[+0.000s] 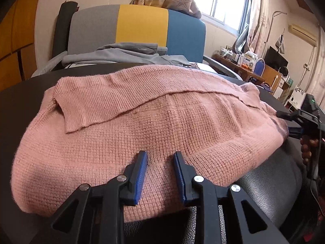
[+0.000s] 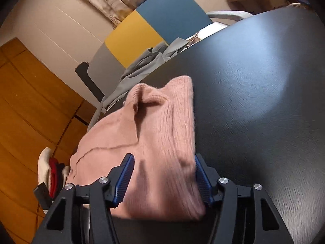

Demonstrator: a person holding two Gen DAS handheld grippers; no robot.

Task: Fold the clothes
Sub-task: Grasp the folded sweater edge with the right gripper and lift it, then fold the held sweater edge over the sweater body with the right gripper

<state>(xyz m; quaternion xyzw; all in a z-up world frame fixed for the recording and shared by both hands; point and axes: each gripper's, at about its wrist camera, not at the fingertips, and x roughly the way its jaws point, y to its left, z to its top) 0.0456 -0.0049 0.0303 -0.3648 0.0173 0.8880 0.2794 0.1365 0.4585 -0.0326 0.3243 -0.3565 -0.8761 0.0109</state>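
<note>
1. Left gripper (image 1: 160,157): jaws narrow but apart, blue pads (image 1: 140,177) resting on the near hem of the pink knit sweater (image 1: 162,118). A small ridge of knit sits between them; it does not look clamped yet.
2. Right gripper (image 2: 164,162): jaws wide, straddling a thick folded bundle of the same sweater (image 2: 154,142). Pads sit on either side of the fabric; a firm pinch is hard to confirm because the view is blurred.
3. From the left wrist view, the right gripper (image 1: 292,122) sits at the sweater's right end, near the right edge of the table.
4. Sweater lies flat on the black table (image 1: 24,101), long axis running left to right across the left gripper's view. One sleeve (image 1: 91,101) is folded diagonally over the body; the collar end (image 2: 162,93) points at the far edge.
5. Key relation: the sweater lies straight ahead of both grippers. Left is at the middle of the near hem, right is at the end, so right is nearer the collar side.
6. Beyond the far table edge: a grey garment (image 1: 126,55) on a grey-yellow-blue chair (image 1: 142,26).
7. Judgement: partly folded; the next move likely lifts the hem over toward the far edge.
</note>
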